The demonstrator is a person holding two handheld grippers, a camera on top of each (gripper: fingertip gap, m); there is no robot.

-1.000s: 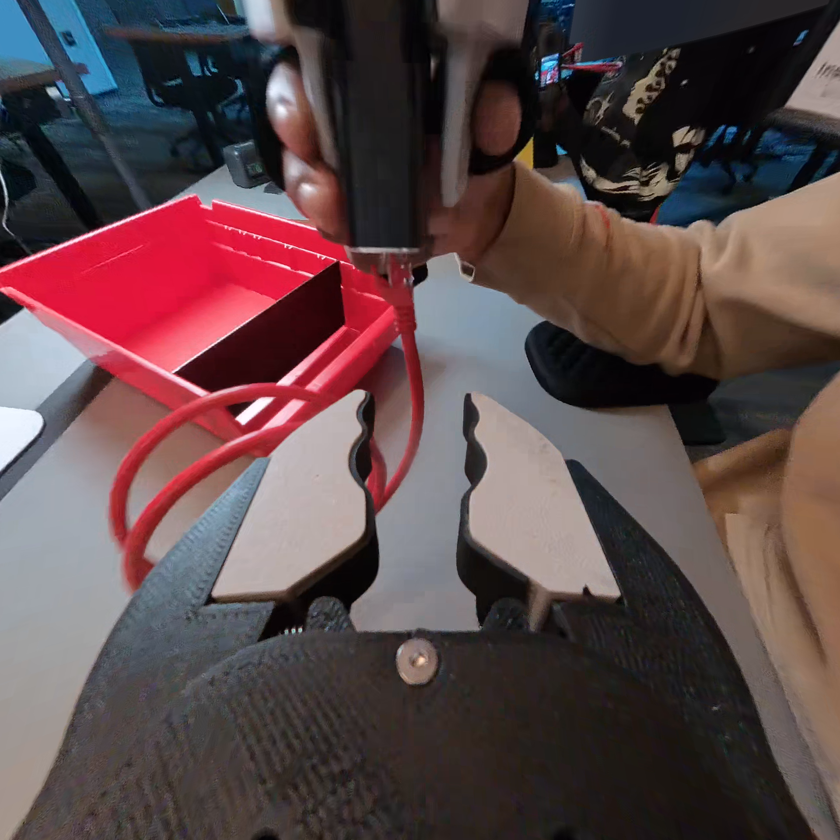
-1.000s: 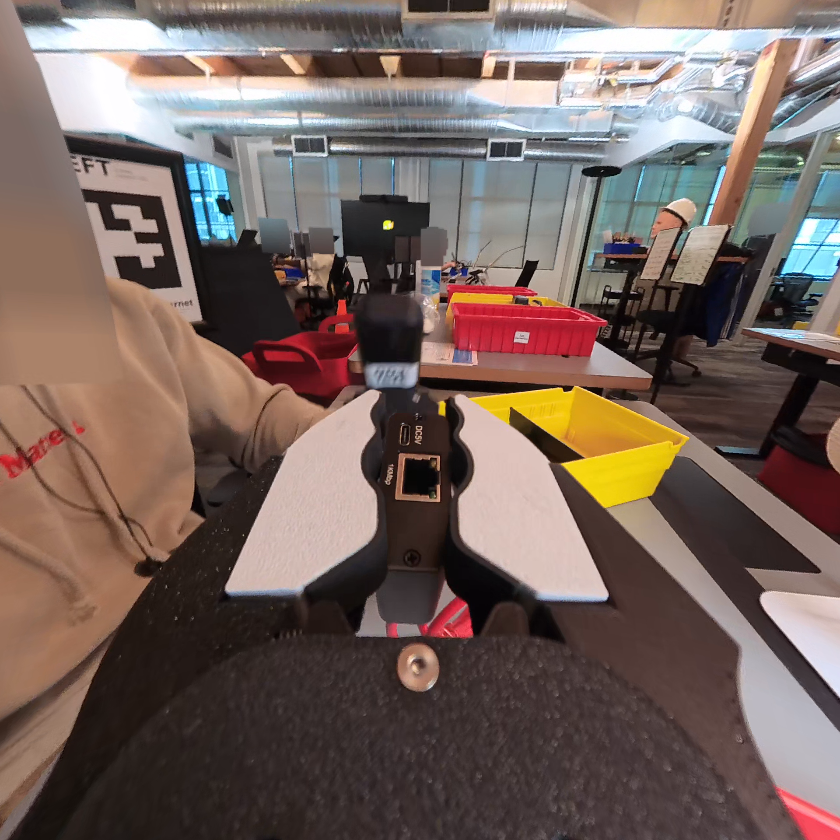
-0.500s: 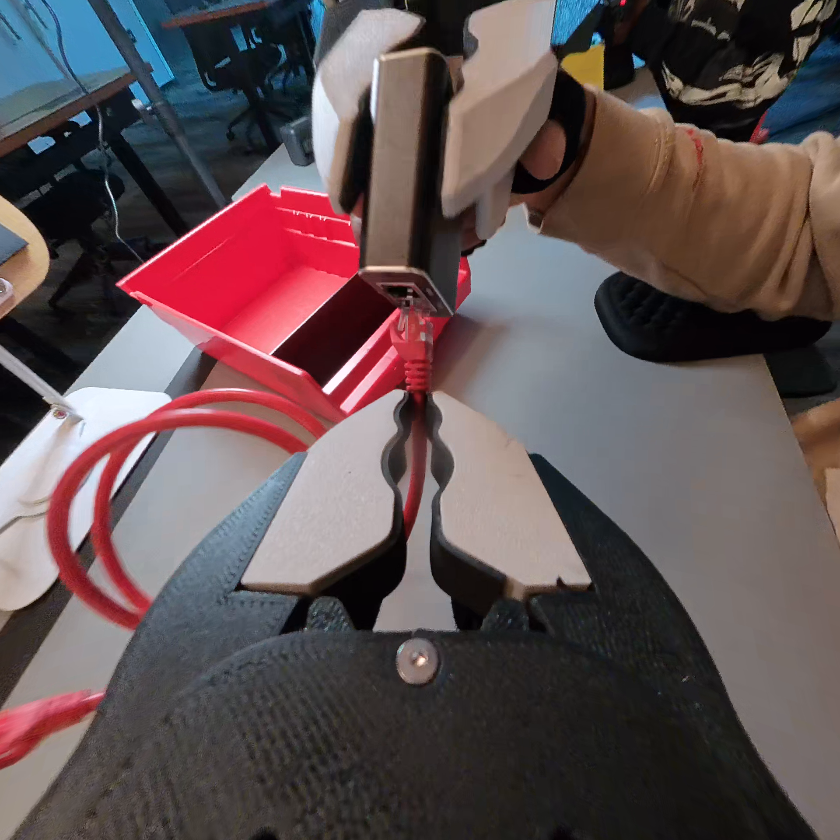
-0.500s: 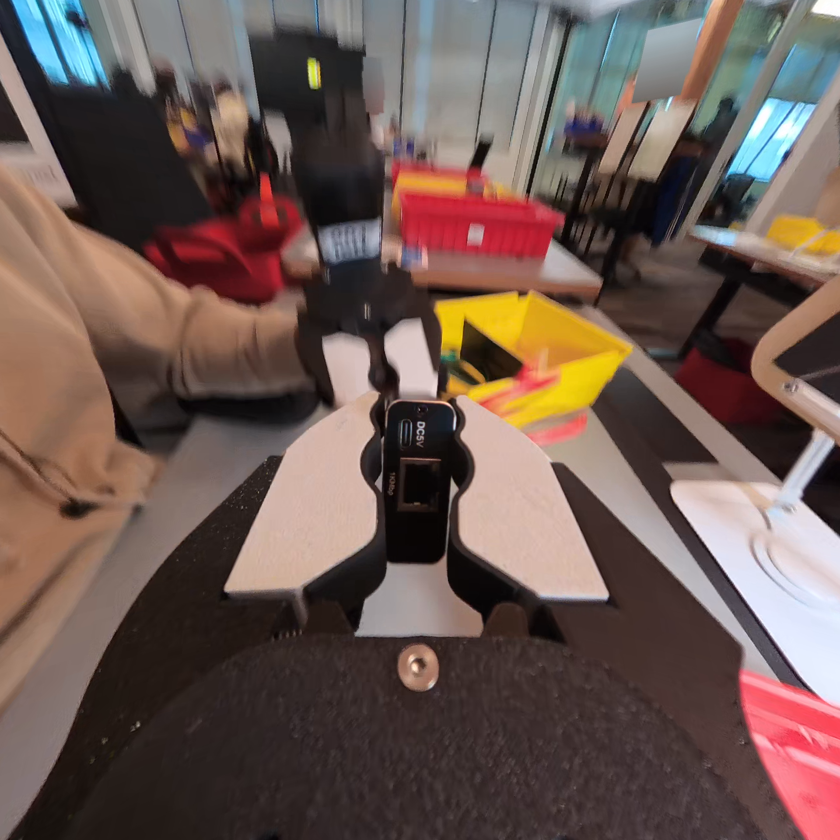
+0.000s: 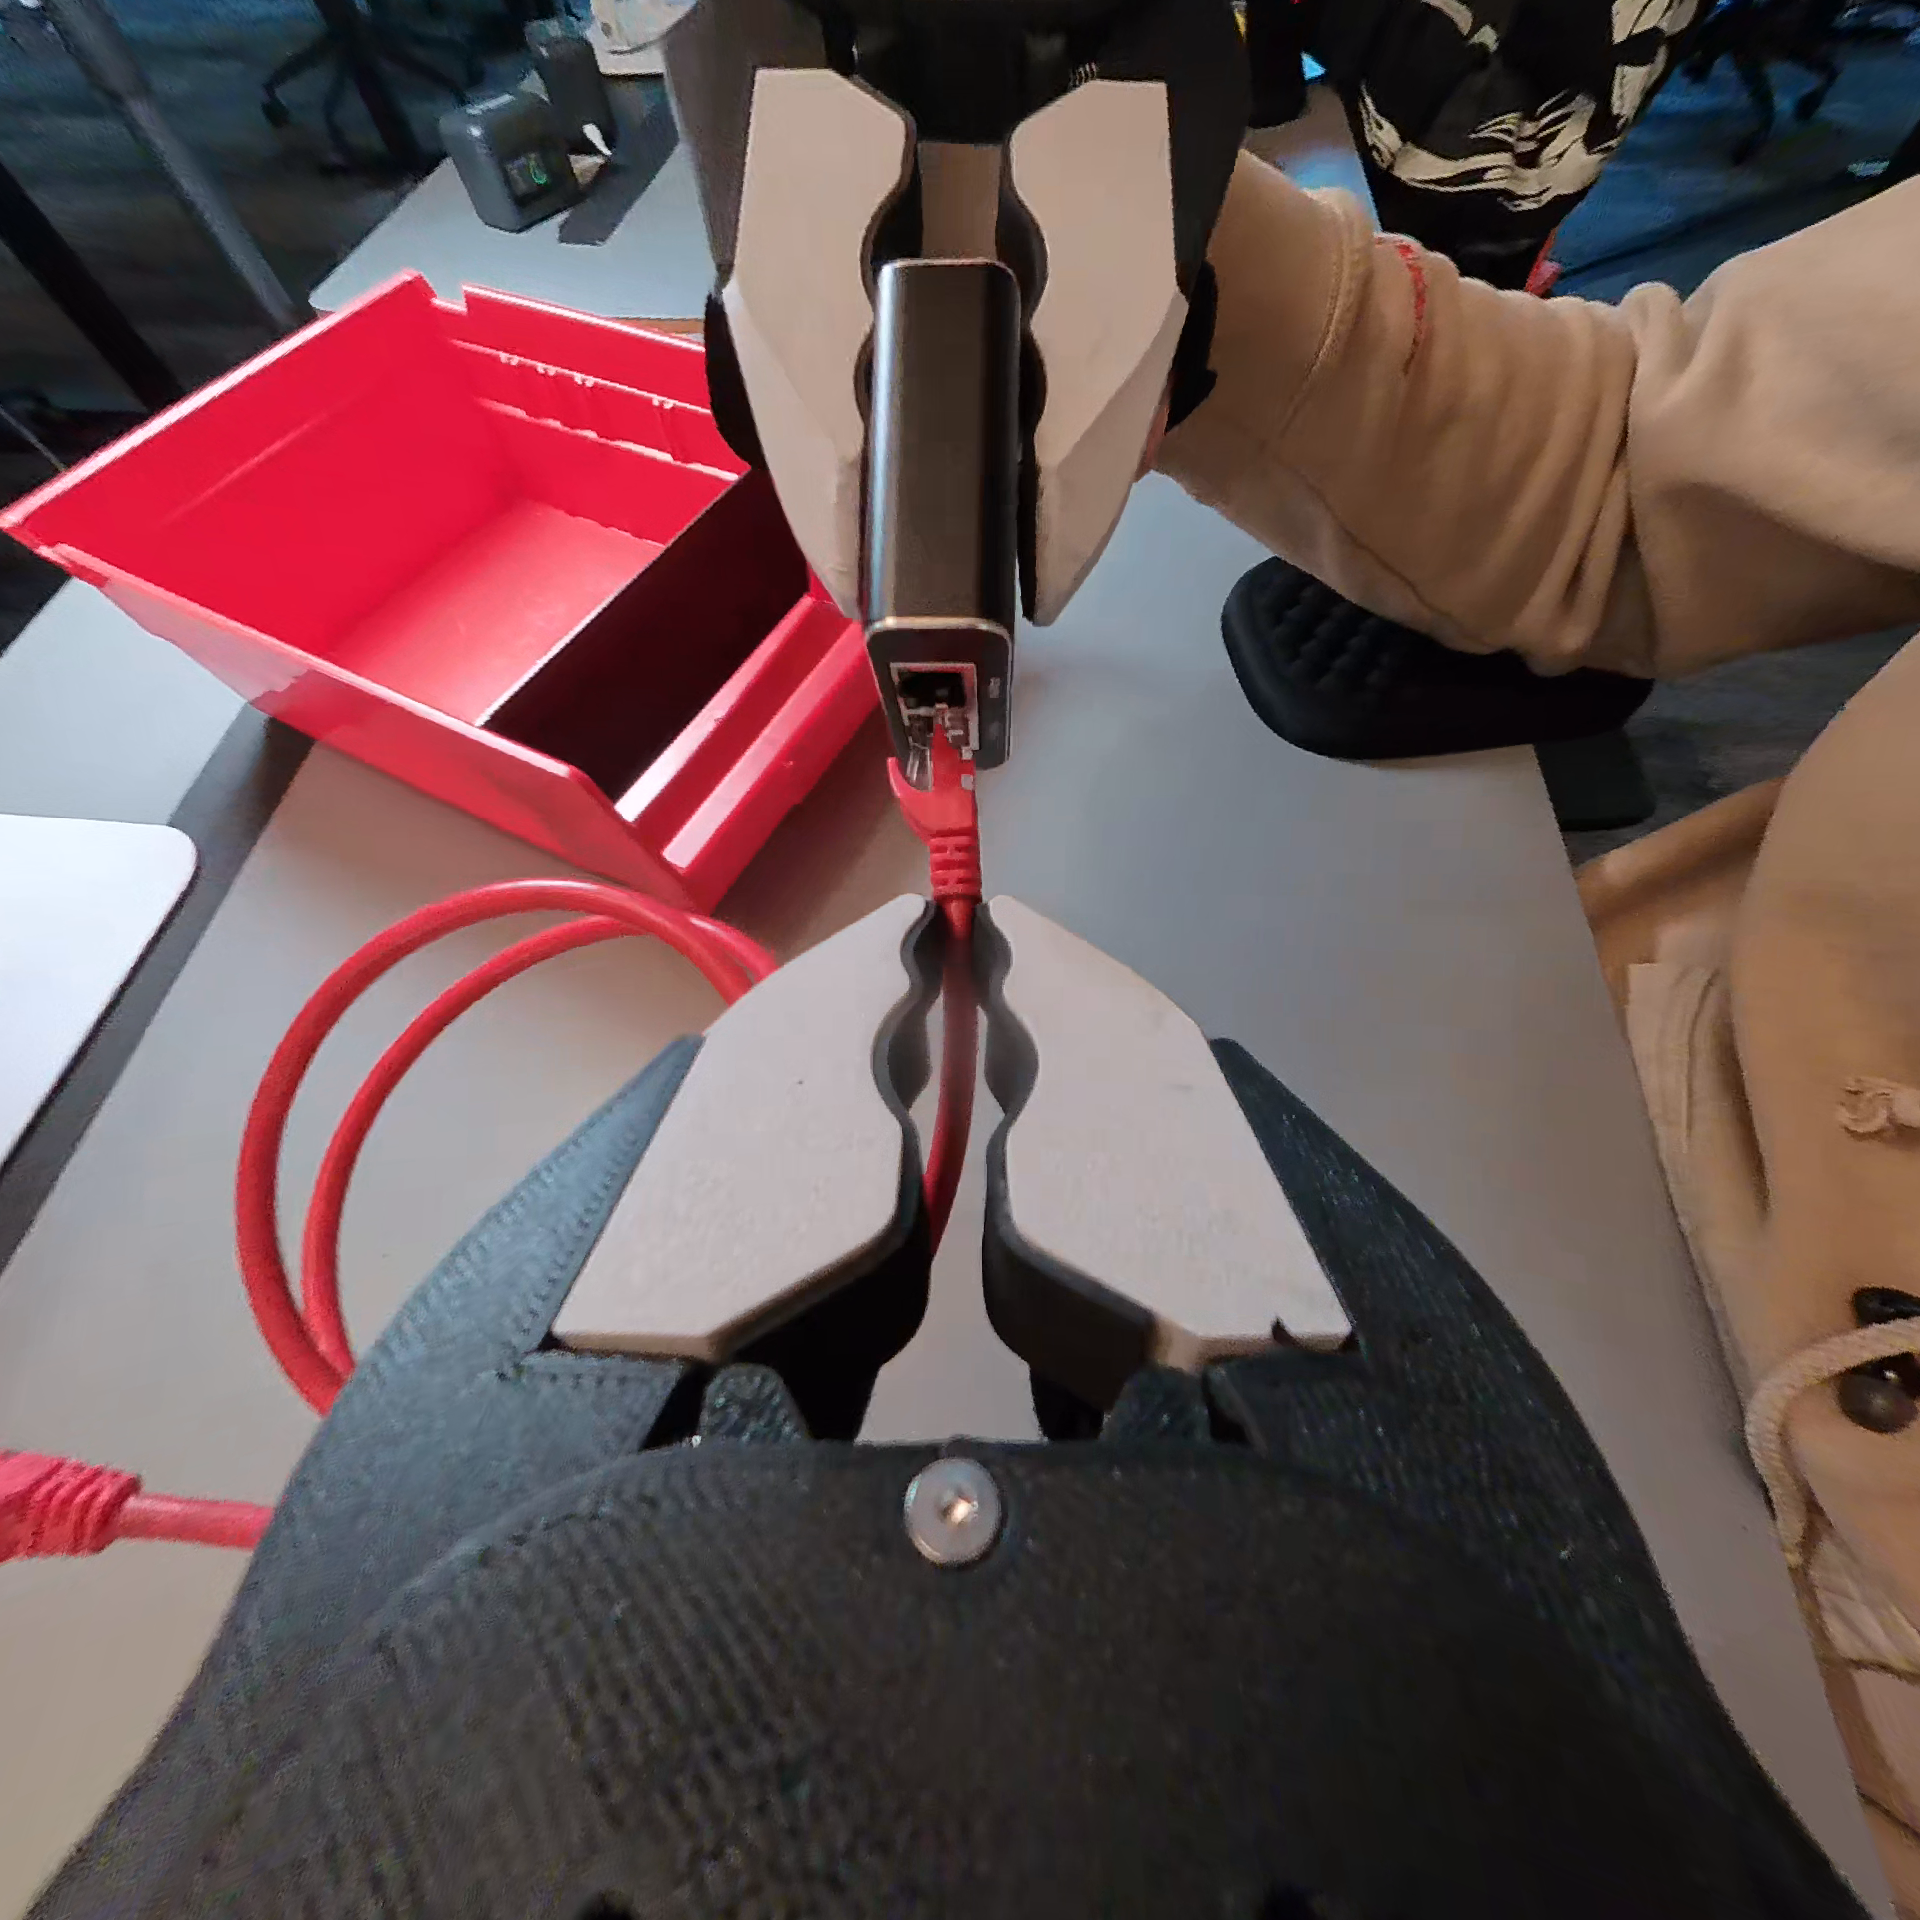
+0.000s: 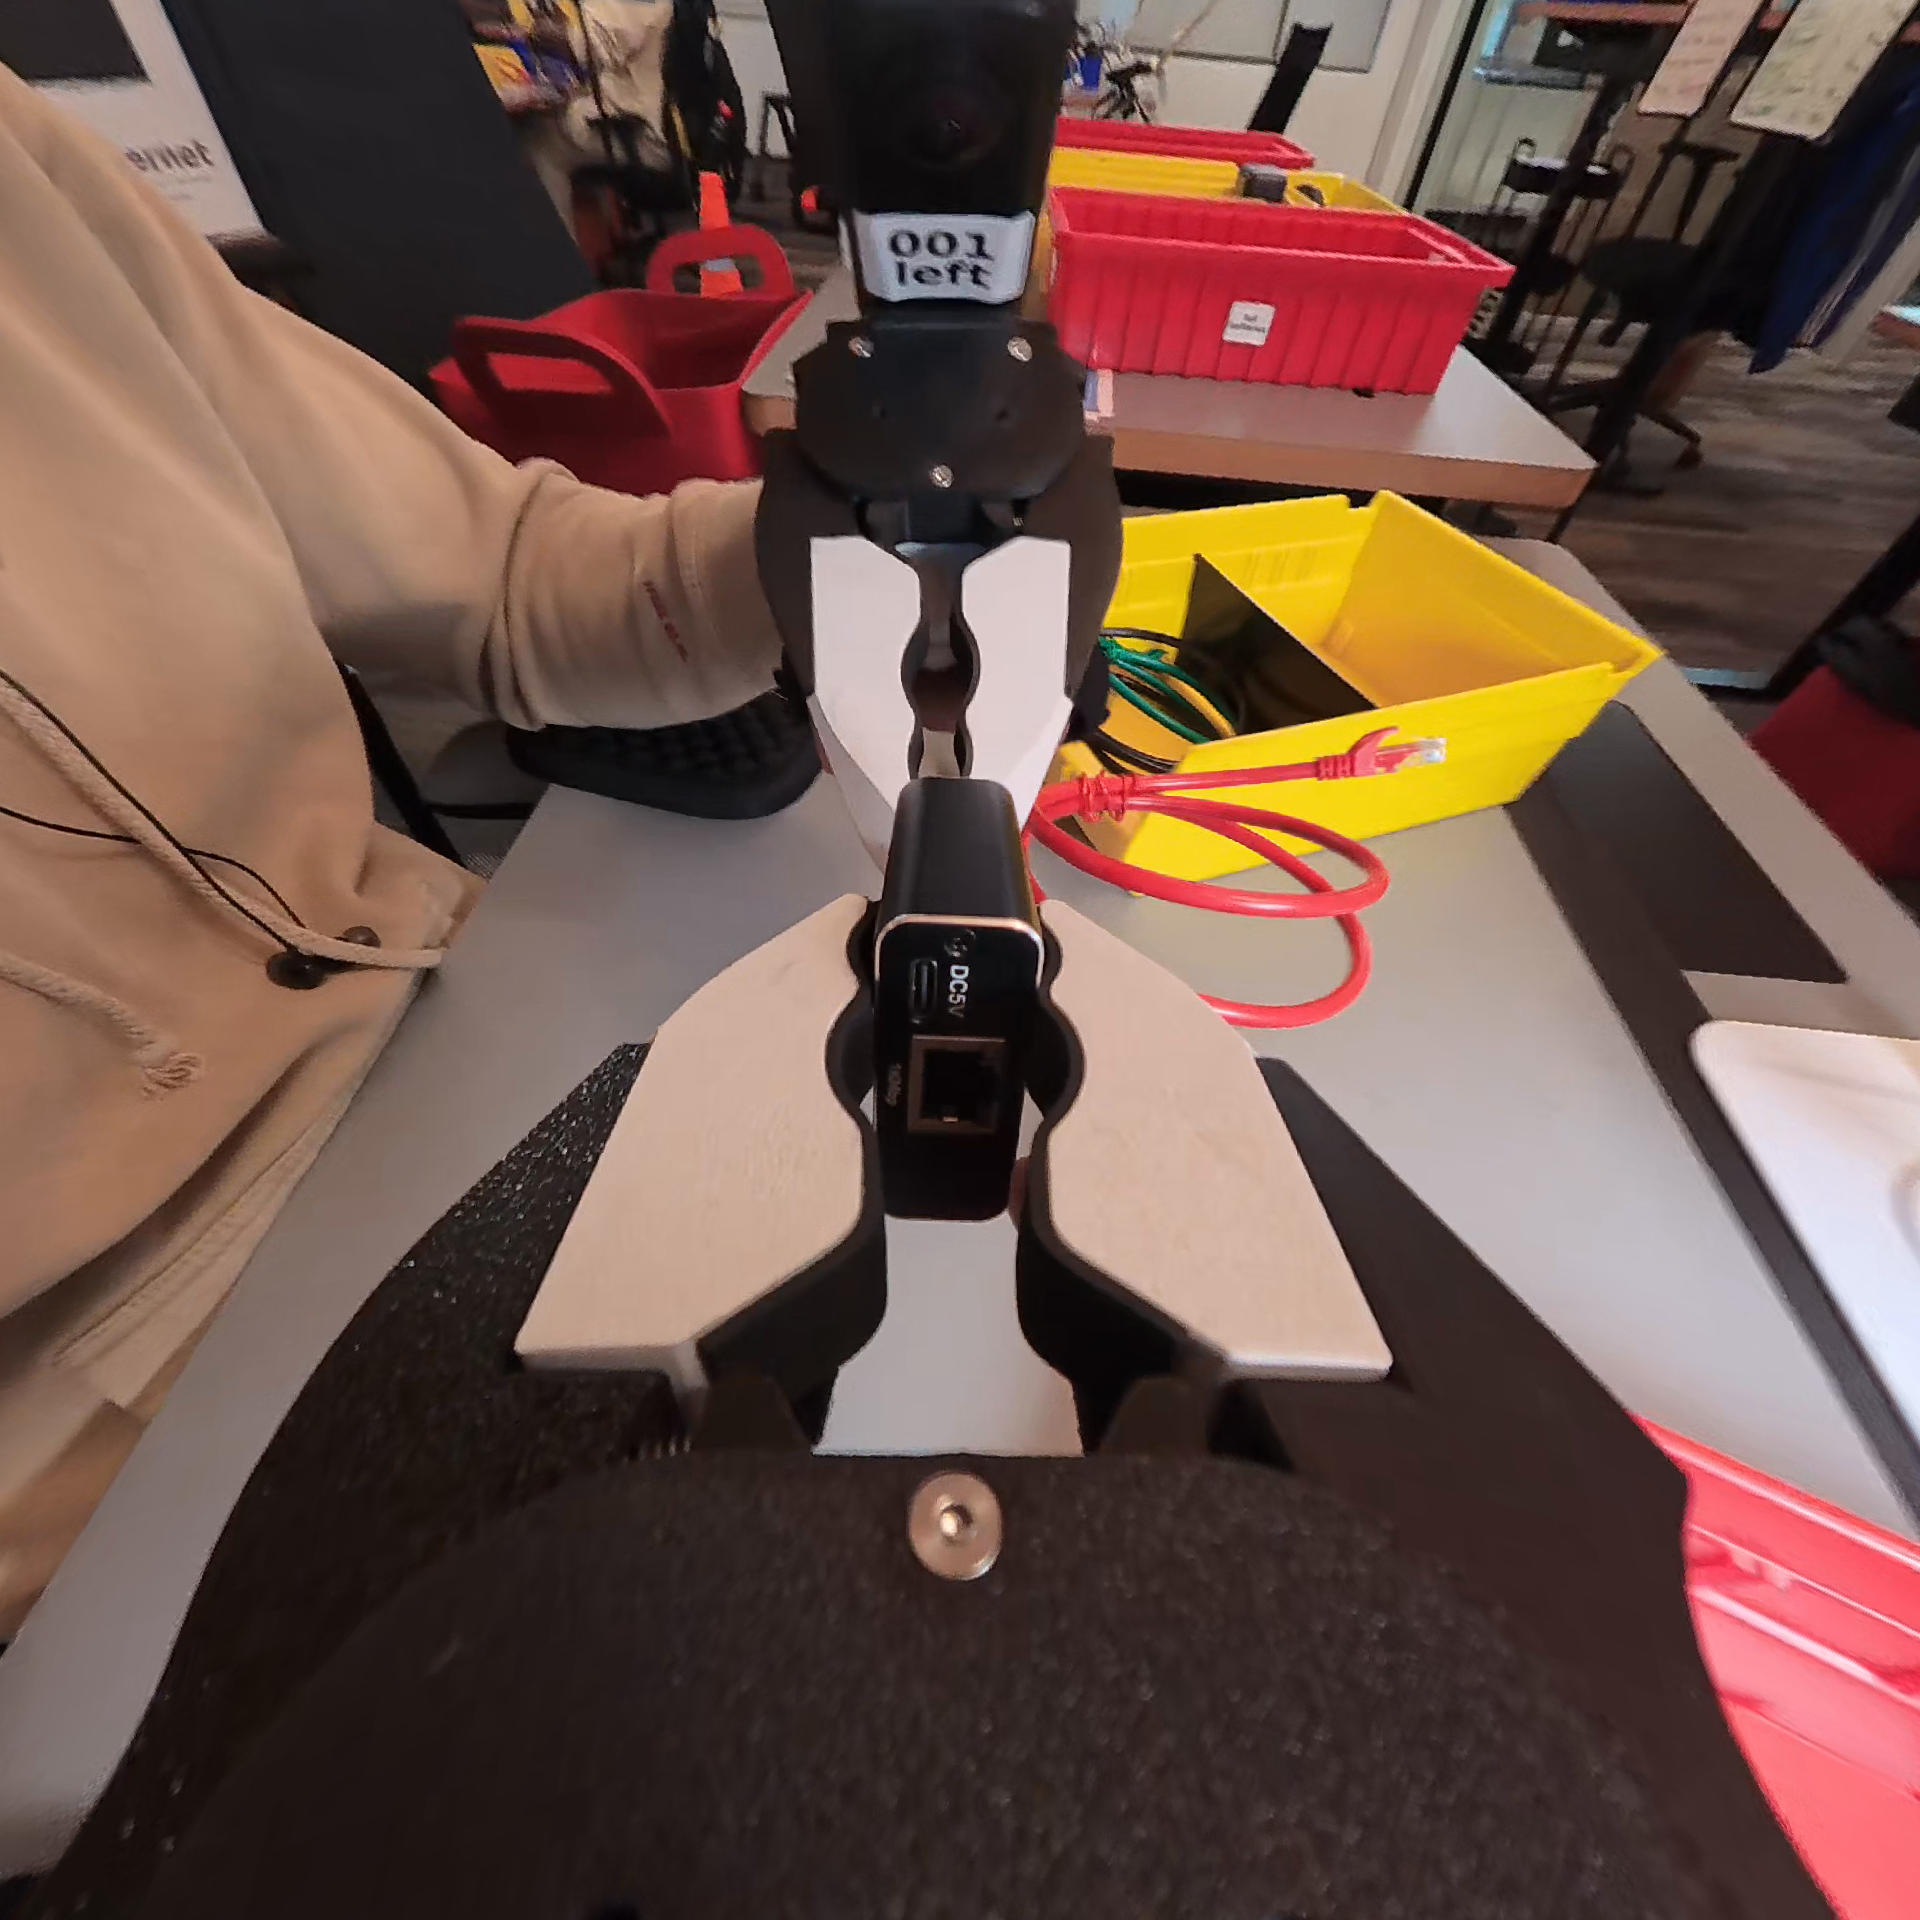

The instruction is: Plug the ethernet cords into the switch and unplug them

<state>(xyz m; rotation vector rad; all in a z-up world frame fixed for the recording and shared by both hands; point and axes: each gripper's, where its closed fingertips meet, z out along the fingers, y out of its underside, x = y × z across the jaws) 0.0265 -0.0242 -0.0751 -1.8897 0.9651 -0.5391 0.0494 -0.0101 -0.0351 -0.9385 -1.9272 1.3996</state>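
While hidden rightward — plug point(image 5: 940, 774) meets switch point(image 5: 935, 478).

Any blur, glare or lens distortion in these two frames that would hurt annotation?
Left wrist view: the plug at the switch is sharp; the cable's loose end is smeared; strong wide-angle bending at the edges. Right wrist view: the switch's near port is crisp, the background slightly soft; no harsh glare.

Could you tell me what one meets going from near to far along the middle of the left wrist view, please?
left gripper shut on the red ethernet cord → the cord's plug at the port → black switch → right gripper holding the switch.
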